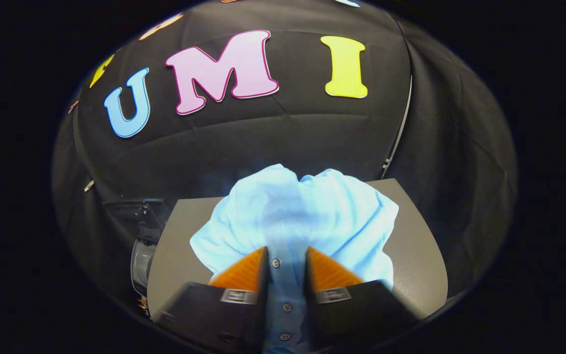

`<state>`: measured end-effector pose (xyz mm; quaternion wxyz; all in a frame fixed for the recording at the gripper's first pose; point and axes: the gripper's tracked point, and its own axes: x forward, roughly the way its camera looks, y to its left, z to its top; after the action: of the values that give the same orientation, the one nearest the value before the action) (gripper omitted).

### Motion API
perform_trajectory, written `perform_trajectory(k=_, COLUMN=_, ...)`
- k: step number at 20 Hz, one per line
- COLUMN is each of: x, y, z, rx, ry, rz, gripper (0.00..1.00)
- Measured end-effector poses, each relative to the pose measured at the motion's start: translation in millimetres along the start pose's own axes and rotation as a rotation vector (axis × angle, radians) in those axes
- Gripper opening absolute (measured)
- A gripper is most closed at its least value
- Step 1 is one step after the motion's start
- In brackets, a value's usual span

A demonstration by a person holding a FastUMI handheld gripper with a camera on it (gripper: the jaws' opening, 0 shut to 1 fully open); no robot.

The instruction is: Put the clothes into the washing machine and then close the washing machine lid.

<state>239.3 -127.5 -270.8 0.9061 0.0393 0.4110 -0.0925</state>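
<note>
Item 1. Tongs [287, 258]: two fingers [243, 270] reaching forward, set close together with a narrow gap between them. Closed on the shirt: both inner faces press against the button strip that runs through the gap.

Item 2. Shirt [332, 211]: pale blue, buttoned, crumpled into a loose heap. The button strip [283, 290] runs straight down between the fingers, with three small dark buttons showing along it. The rest of the cloth billows out just ahead of the fingers in two rounded lobes, one to each side of a central fold, and spreads wider than the tongs on both sides. Whether the heap rests on the worktop or hangs clear of it cannot be told.

Item 3. Worktop [415, 255]: flat grey slab with rounded corners, lying under and around the shirt. Bare surface shows to the left and right of the cloth and at its far corners.

Item 4. Washer [140, 246]: dark casing just beside the worktop's left edge, lower than its surface. A rounded, glassy grey part shows beneath a black upper panel. Too much is hidden to tell whether its lid is up or down. It stands apart from the shirt.

Item 5. Wall [288, 142]: black cloth, creased, beyond the worktop. A thin pale strip [401, 128] runs down it to the right of the shirt.
</note>
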Motion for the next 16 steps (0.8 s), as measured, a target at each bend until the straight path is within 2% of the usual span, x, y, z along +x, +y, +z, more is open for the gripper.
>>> perform_trajectory(k=1, x=-3, y=1, z=-1, rx=0.009, ry=-0.004, rz=0.001, gripper=0.09)
perform_trajectory(k=9, x=-39, y=11, z=15, rx=0.016, ry=-0.091, rz=0.010, gripper=0.09)
perform_trajectory(k=16, x=-117, y=48, z=53, rx=-0.014, ry=-0.266, rz=0.057, gripper=0.08)
